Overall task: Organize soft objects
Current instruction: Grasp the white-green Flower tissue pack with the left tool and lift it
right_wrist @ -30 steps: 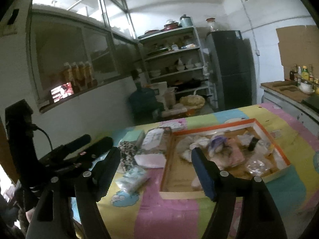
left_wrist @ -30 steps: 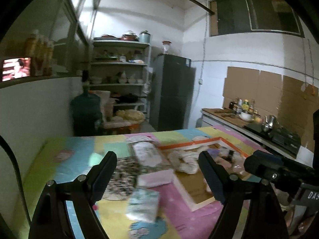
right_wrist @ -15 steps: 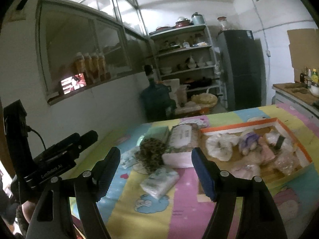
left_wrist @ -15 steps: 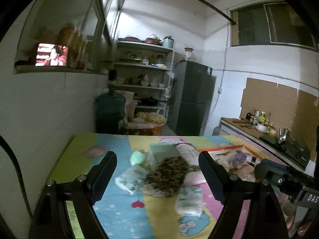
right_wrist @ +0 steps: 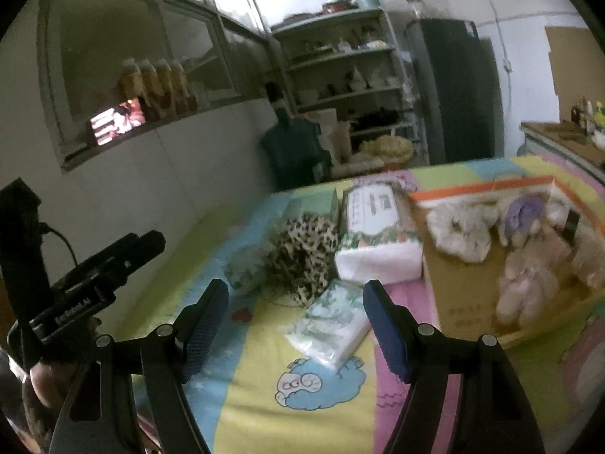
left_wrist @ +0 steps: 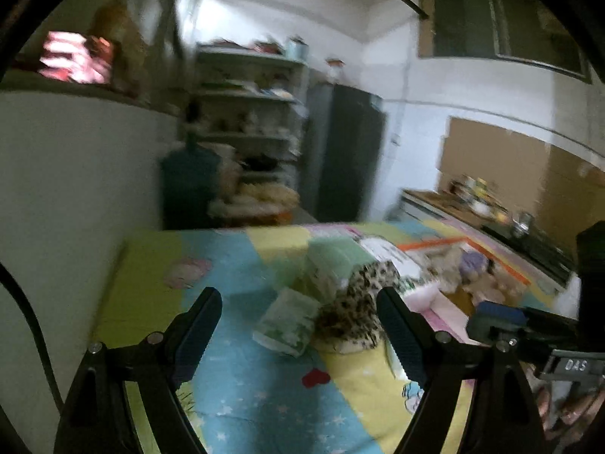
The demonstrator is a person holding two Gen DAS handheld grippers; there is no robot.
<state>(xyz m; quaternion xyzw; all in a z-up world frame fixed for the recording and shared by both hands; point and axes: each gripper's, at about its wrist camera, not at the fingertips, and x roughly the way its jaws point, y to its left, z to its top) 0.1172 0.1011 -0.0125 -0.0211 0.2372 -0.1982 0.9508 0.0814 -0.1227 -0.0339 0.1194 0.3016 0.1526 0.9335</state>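
Observation:
Soft things lie on a colourful cartoon tablecloth [right_wrist: 321, 408]. A leopard-print cloth [right_wrist: 302, 253] [left_wrist: 359, 302] sits mid-table. A small tissue pack [right_wrist: 329, 321] lies just ahead of my right gripper [right_wrist: 297, 325], which is open and empty. Another small green-white pack [left_wrist: 287, 321] lies ahead of my left gripper [left_wrist: 298, 333], also open and empty. A large tissue pack [right_wrist: 374, 234] lies beside an orange-rimmed cardboard box [right_wrist: 446, 302] holding a white scrunchie [right_wrist: 461, 227], a purple one [right_wrist: 522, 212] and plush items.
A white wall [left_wrist: 75, 189] runs along the table's left side. A green pack [right_wrist: 314, 204] lies behind the cloth. A water jug [right_wrist: 291, 151], shelves [right_wrist: 340, 75] and a dark fridge [right_wrist: 453, 87] stand beyond the table. A counter [left_wrist: 472, 208] is at right.
Both grippers have swung left and moved closer to the table. The loose packs and leopard cloth now sit nearer the middle of both views, and the box has shifted right.

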